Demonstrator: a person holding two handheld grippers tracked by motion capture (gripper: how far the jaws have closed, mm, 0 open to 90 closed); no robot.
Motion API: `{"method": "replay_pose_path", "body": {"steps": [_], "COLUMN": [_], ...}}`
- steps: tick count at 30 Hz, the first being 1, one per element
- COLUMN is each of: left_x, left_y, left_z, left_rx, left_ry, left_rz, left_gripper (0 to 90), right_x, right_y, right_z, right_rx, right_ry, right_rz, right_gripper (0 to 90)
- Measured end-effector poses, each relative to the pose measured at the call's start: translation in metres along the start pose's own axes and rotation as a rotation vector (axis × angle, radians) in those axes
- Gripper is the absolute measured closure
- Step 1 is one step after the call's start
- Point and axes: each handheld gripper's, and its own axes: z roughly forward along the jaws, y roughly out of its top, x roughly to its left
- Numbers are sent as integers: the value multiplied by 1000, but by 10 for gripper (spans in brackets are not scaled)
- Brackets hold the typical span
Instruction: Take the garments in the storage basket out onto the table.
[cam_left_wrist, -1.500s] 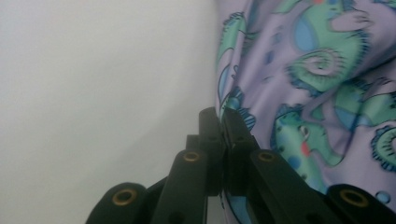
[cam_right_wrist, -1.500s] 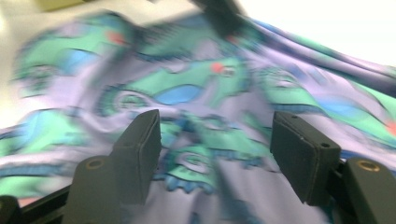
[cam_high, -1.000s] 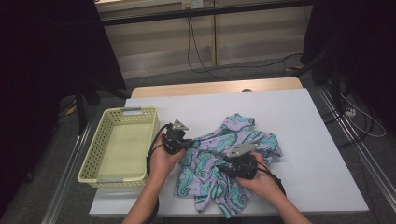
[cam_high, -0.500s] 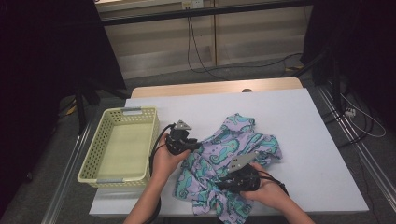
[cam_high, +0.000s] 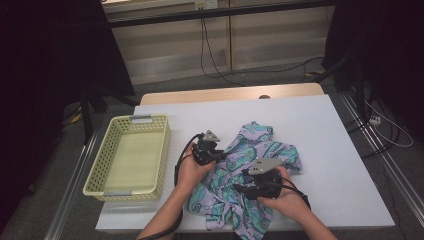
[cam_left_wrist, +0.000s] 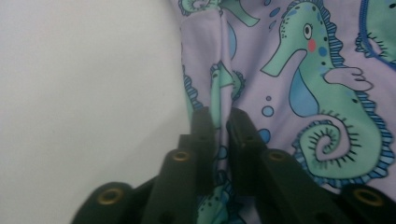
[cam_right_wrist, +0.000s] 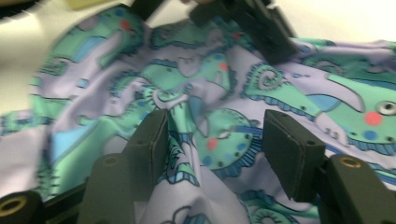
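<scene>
A fold of the one garment (cam_left_wrist: 299, 93) was pinched in the left gripper (cam_left_wrist: 222, 122), just closed. The right gripper (cam_right_wrist: 215, 140), just opened, straddled loose cloth. One basket (cam_high: 129, 156) stood left on the table (cam_high: 325, 125).

The crumpled garment (cam_high: 250, 180) covers the table's (cam_high: 325, 125) near middle. The yellow basket (cam_high: 131, 155) blocks the left edge. The far edge and right side lie free.

basket (cam_high: 131, 155) left on table (cam_high: 345, 170) | garment (cam_high: 250, 165) right of basket
</scene>
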Motion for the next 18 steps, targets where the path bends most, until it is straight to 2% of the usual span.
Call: {"method": "replay_pose_path", "body": {"steps": [2, 4, 5, 8, 10, 12, 13, 16, 18], "left_x": [-1, -1, 2, 7, 9, 10, 10, 9, 9], "left_y": [0, 0, 0, -2, -4, -4, -6, -9, -14], "left_z": [-4, -7, -16, -33, -43, -47, -54, -58, -63], "left_rx": [18, 15, 13, 5, 4, 2, -4, -4, 6], "left_ry": [12, 21, 50, 100, 143, 150, 154, 159, 167], "left_rz": [9, 3, 2, -11, -32, -48, -68, -73, -81], "left_gripper": [875, 879, 880, 882, 882, 882, 882, 883, 883], "right_x": [-2, -4, -7, -9, -9, -8, -8, -9, -12], "right_y": [0, 0, 1, 2, 3, 4, 7, 11, 17], "right_z": [1, 1, 1, -1, -2, -3, -3, -3, -1], "right_rx": [-1, -6, -17, -21, -23, -27, -40, -56, -80], "right_ry": [-21, -28, -45, -49, -64, -68, -78, -95, -126], "right_rz": [13, 19, 23, 42, 30, 24, 16, 11, 25], "right_gripper": [409, 405, 399, 371, 366, 363, 358, 357, 348]}}
